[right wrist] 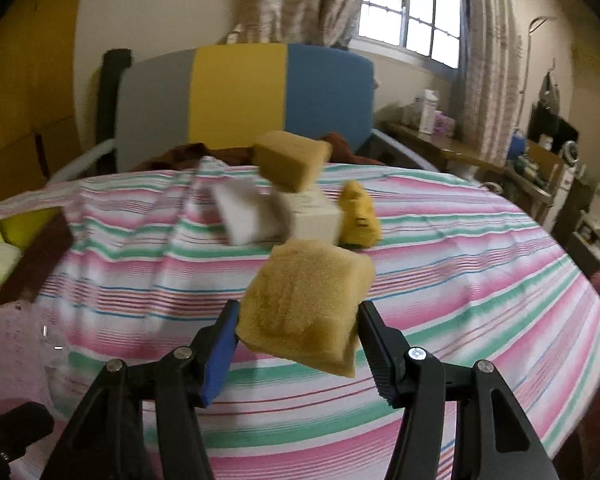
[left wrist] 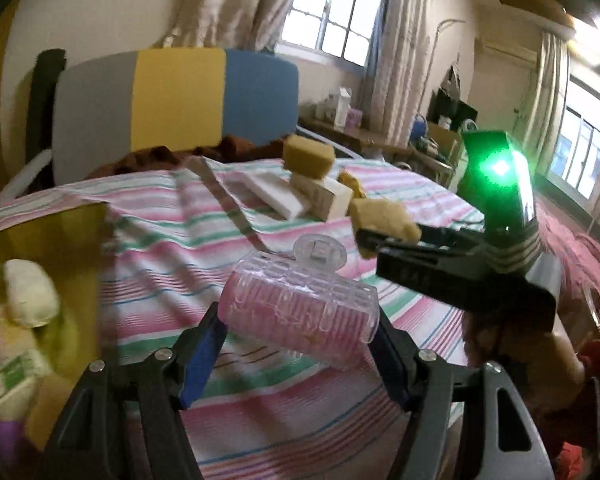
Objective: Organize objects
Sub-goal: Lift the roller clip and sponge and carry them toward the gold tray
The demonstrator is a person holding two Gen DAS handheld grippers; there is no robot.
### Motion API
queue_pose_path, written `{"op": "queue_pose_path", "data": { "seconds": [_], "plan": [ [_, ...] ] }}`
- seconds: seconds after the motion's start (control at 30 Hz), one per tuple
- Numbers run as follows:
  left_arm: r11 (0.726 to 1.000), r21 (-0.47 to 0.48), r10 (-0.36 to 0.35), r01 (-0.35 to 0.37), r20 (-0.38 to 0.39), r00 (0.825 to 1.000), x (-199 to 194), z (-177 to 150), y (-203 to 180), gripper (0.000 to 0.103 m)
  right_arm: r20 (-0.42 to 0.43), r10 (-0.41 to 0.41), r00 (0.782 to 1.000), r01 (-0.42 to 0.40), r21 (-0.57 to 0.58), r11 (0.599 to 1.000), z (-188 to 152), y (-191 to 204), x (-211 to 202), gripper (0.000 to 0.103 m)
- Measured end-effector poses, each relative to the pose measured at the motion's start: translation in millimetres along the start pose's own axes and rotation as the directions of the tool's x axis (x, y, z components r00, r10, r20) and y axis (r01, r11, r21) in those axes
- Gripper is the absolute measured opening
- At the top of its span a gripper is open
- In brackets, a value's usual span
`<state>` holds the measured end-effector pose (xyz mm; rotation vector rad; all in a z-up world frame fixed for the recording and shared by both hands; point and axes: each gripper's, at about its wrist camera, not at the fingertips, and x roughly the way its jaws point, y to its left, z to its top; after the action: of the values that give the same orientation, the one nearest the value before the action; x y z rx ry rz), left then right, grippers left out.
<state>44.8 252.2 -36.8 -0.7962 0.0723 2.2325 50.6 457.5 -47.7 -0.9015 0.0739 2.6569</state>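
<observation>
The left claw (left wrist: pixel 300 354) clamps a clear pink hair roller (left wrist: pixel 300 312) above the striped bedsheet (left wrist: pixel 160 248); the right claw (right wrist: pixel 298 340) grips a tan sponge (right wrist: pixel 308 300) in the air; farther up the bed lie another sponge (right wrist: pixel 290 160), white blocks (right wrist: pixel 312 216) and a yellow cloth (right wrist: pixel 360 216); a yellow box (left wrist: pixel 60 248) stands at left.

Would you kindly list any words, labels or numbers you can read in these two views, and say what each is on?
None can be read.
Green-and-white packet in the yellow box: has a label, too blurred to read.
Yellow cloth on the striped bedsheet: dark mark, illegible.
White block in the pile: faint print, illegible.
White carton on the far desk: too small to read.
</observation>
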Motion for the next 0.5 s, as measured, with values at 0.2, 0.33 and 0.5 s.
{"op": "queue_pose_path", "data": {
  "seconds": [0.2, 0.33, 0.5],
  "plan": [
    [0.997, -0.056, 0.060, -0.058, 0.025, 0.998, -33, -6, 33, 0.070, 0.005, 0.138, 0.990, -0.137, -0.042, 0.990, 7, 58, -18, 0.059],
    [0.988, -0.120, 0.099, -0.094, 0.036, 0.994, -55, -18, 61, 0.070, 0.001, 0.225, 0.974, -0.224, -0.067, 0.972, 12, 96, -26, 0.059],
    [0.970, -0.193, 0.163, -0.148, 0.064, 0.985, -80, -18, 103, 0.070, -0.010, 0.321, 0.947, -0.320, -0.105, 0.941, 19, 141, -36, 0.060]
  ]
}}
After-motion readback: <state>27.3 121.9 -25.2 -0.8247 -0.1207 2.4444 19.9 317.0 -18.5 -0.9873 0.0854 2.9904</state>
